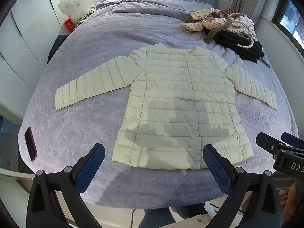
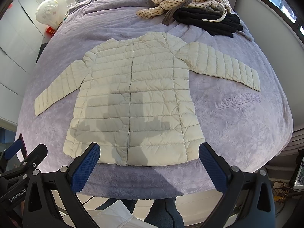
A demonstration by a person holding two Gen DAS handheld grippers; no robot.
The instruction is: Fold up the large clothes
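The cream quilted jacket (image 1: 182,102) lies flat, front up, on the purple bed (image 1: 79,129), collar far and hem nearest, straight ahead of both wide-open, empty tools, the left hand-held gripper (image 1: 153,163) nearer its left sleeve (image 1: 91,81), the right hand-held gripper (image 2: 149,161) nearer the other sleeve (image 2: 222,64).

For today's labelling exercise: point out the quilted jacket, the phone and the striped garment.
quilted jacket (image 1: 171,87): left wrist view, chest panel.
phone (image 1: 30,144): left wrist view, screen middle.
striped garment (image 2: 190,1): right wrist view, crumpled middle.
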